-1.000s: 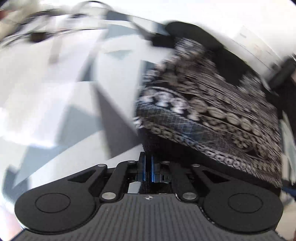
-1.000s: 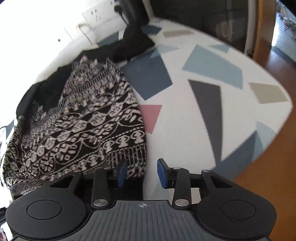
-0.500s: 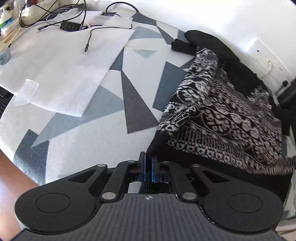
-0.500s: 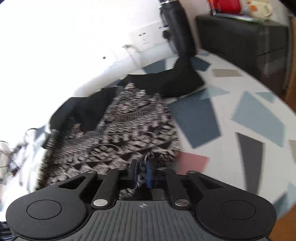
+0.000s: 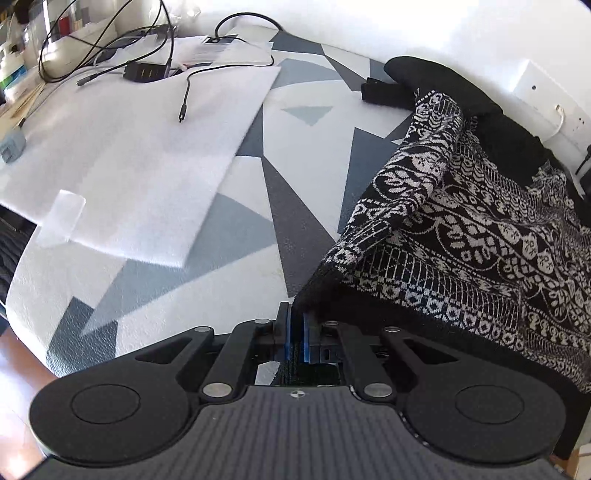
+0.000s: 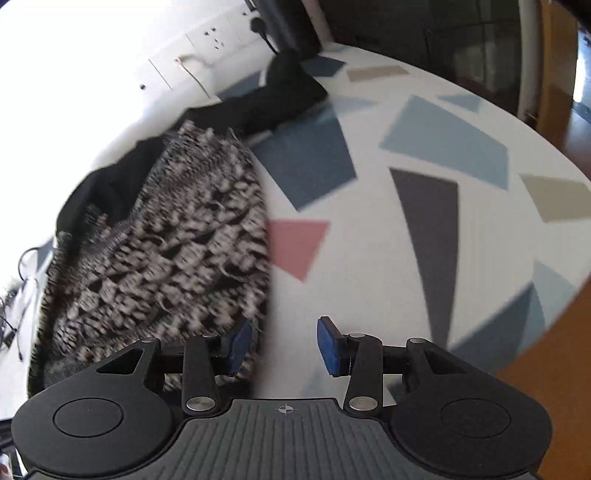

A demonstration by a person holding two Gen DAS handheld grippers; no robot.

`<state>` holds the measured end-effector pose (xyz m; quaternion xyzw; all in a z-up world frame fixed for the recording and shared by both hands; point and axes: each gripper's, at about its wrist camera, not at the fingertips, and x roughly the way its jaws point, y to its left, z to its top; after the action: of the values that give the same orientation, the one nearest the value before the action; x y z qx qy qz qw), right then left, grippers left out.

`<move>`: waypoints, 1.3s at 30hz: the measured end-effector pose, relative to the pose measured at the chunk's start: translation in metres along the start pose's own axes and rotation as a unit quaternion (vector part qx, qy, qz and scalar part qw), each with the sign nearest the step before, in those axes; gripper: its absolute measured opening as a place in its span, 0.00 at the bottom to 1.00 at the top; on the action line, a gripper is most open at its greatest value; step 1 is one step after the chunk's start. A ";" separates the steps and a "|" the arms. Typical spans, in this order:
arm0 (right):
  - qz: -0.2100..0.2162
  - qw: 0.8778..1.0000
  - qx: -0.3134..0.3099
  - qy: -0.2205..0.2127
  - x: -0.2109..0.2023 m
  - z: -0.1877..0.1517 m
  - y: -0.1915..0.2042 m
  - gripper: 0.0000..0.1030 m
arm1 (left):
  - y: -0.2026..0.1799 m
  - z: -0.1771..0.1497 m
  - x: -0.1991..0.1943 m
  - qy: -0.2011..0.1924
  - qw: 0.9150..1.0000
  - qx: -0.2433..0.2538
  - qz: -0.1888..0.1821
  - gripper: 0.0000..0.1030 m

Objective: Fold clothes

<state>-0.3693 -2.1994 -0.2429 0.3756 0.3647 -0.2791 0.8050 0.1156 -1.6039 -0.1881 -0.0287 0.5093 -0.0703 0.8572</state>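
A black-and-white patterned garment [image 5: 461, 236] lies partly folded on the table, with its plain black part [image 5: 443, 81] against the wall. My left gripper [image 5: 296, 338] is shut on the garment's near black edge, lifting that corner off the cloth. In the right wrist view the same garment [image 6: 166, 251] lies blurred at the left. My right gripper [image 6: 282, 345] stands just off the garment's right edge; its jaws are opening, with only bare table between the blue pads.
The tablecloth [image 5: 288, 206] has grey, blue and pink shapes. A white foam sheet [image 5: 122, 147] with cables and a black charger [image 5: 146, 72] lies at the left. Wall sockets [image 6: 212, 35] sit behind. The table's right edge [image 6: 554, 280] drops to a wooden floor.
My right gripper has let go of the garment's edge, opened, and shifted right and down. The left gripper keeps its grip on the garment, almost still.
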 end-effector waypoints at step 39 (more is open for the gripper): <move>0.102 0.989 -0.094 -0.051 -0.123 0.007 -0.006 0.03 | -0.014 -0.042 -0.086 -0.007 0.992 -0.090 -0.091 0.05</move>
<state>-0.4423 -2.1875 -0.1441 0.3190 0.3076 -0.1790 0.8784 0.0367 -1.6039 -0.1317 -0.1528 0.5028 -0.1018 0.8447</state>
